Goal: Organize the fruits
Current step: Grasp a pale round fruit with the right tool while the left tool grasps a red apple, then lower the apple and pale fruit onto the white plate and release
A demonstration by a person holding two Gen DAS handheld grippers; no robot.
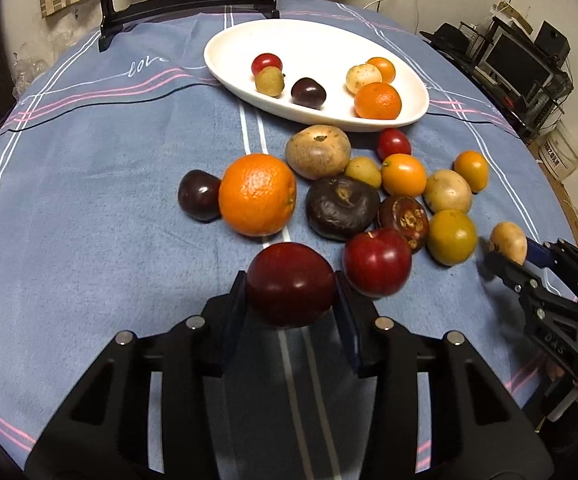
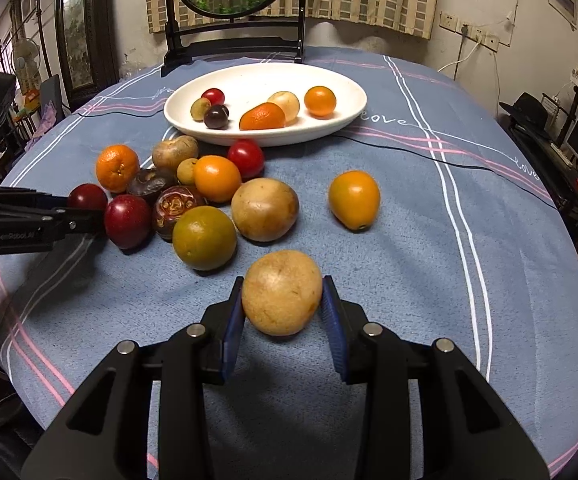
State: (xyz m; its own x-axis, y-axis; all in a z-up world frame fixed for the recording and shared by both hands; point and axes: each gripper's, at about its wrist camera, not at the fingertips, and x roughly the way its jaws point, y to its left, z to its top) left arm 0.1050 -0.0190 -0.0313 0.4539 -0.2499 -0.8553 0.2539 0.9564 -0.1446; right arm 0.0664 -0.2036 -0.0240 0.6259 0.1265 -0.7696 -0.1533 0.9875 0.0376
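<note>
Red plum sits clamped in the left tool; right tool grips a tan fruit, long axis upright, both short of the dish.

Glossy plate (ceramic-looking), fuzzy tablecloth

I count one white dish holding six fruits. On the cloth I make it twelve loose fruits, though the pile overlaps, so possibly one off. Two more are held: one dark red plum in the left gripper and one tan fruit in the right gripper.
</note>
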